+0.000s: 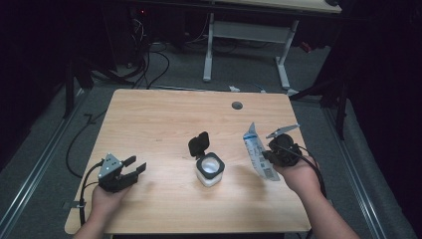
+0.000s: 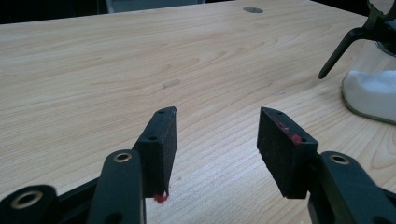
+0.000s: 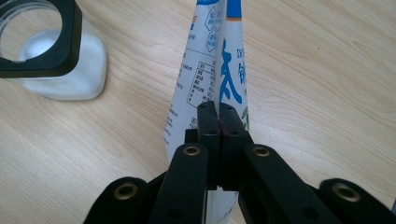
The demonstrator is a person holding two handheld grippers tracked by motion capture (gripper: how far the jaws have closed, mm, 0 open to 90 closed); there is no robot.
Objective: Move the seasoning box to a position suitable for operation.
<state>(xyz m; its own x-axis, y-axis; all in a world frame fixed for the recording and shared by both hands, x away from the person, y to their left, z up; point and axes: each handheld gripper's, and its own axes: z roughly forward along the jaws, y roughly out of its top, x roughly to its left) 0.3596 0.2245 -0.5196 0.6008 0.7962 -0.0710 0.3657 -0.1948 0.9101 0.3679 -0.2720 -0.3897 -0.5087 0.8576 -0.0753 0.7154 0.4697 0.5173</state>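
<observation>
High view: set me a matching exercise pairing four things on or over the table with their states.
Things:
1. Left gripper
2. Right gripper
3. White-and-blue printed plastic packet
4. Clear glass jar with black hinged lid

States:
A. lid flipped open, white powder inside
B. fingers apart, nothing between them
C. clamped between two black fingers, held above the wooden table
D. fingers shut tight on a thin pouch

Pairs: 1-B, 2-D, 3-C, 4-A
</observation>
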